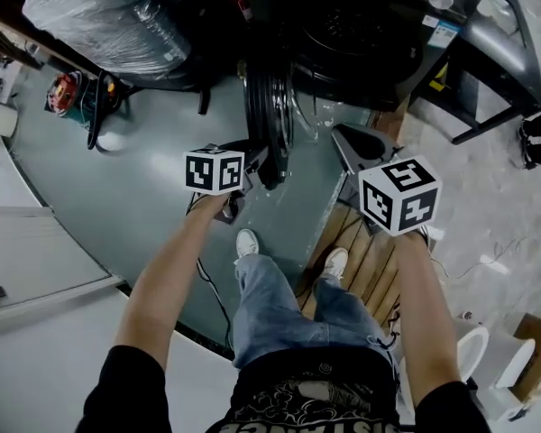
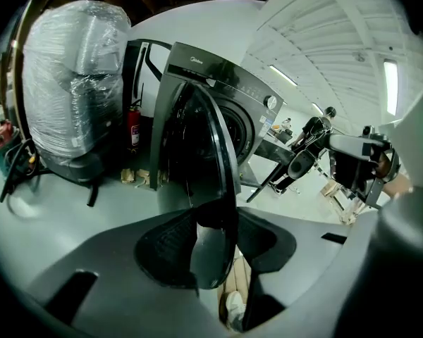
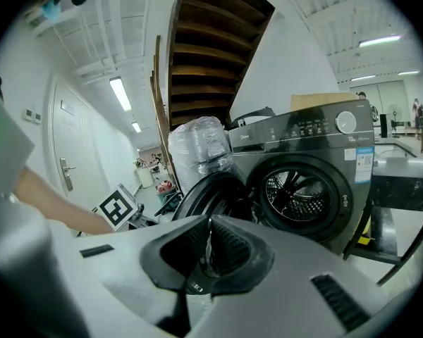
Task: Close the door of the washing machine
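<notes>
Door [image 2: 206, 146]: one, swung wide open on the front of the washing machine [image 3: 307, 153]. It stands edge-on to the person, left of the drum opening [image 3: 299, 197].
Left gripper [image 2: 217, 218]: its jaws are apart and straddle the door's free rim. A gap shows beside the left pad, so this reads as a loose straddle and not a clamp.
Right gripper [image 3: 210, 225]: its jaws are drawn together with nothing between them. It is aimed at the machine front, apart from the door.
Step in hand: swinging the door shut.
Technique (judgement): push on the outer face near the free rim, far from the hinge. Follow the arc, keep both grippers out of the closing gap, and end with a firm press so the latch catches.
Count: one machine, one door, two grippers, one plastic-wrapped bundle [image 2: 70, 83], one fire extinguisher [image 2: 133, 129].
</notes>
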The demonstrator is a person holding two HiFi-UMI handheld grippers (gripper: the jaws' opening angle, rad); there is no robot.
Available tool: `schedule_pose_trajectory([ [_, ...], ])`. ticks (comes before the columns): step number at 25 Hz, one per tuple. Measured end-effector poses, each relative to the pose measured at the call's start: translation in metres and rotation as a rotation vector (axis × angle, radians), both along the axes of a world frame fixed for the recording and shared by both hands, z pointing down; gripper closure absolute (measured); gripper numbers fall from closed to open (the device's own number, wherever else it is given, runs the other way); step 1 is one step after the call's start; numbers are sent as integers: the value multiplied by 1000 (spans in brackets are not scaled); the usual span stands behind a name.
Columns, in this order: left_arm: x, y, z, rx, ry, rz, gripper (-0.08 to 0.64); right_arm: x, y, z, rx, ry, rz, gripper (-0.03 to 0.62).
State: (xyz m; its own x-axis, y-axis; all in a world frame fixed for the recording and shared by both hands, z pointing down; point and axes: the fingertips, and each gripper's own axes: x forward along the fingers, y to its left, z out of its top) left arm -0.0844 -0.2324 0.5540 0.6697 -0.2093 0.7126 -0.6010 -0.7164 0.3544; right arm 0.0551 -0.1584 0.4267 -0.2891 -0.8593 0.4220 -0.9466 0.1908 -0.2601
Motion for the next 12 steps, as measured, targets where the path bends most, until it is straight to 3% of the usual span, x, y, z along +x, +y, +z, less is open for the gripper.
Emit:
schedule_pose_trajectory([
  [12, 86, 26, 1, -50, -1, -106, 367, 81, 40, 0, -3, -22, 129, 569],
])
